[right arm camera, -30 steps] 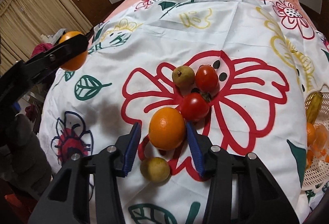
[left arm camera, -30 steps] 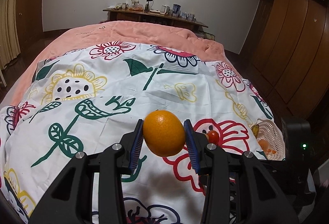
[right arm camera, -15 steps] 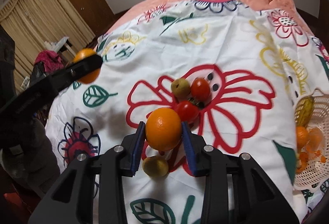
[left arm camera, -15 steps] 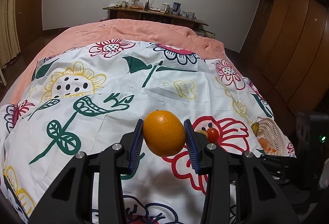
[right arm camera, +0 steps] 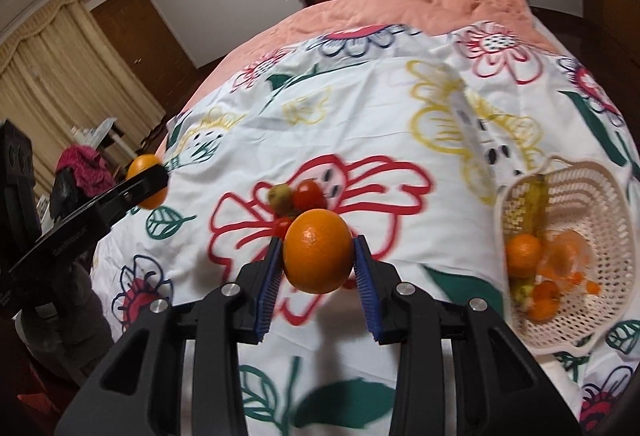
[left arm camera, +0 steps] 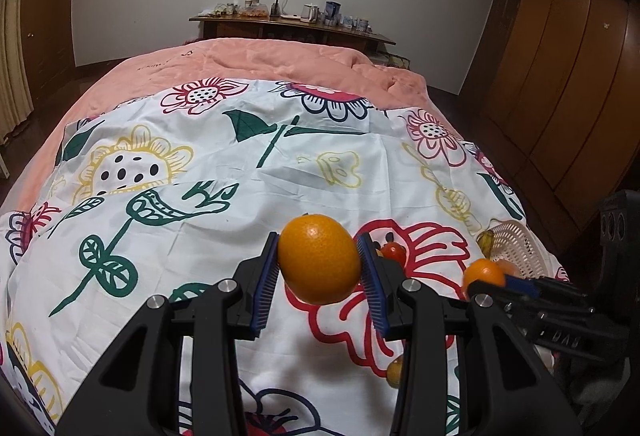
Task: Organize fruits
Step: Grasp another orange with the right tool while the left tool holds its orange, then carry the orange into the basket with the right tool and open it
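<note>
Since 1 s ago, right gripper (right arm camera: 316,268) has shut onto its orange (right arm camera: 317,250) and lifted it off the bed sheet (right arm camera: 380,107), swinging toward the white basket (right arm camera: 592,171); jaws now pinch the fruit, clear of the cloth. Left gripper (left arm camera: 318,276) hasn't shifted, jaws pinching a second orange (left arm camera: 319,260) above the sheet.

Risks: round, smooth peel could roll out of the pads w/ a quick swing; a high drop may bounce out or tip the light basket near the bed edge.

Basket contents: a yellow-green fruit upright against the wall, several oranges, some orange netting or wrap; rest unclear. Tomatoes (right arm camera: 308,193) and a greenish fruit (right arm camera: 279,194) lie on the sheet.
</note>
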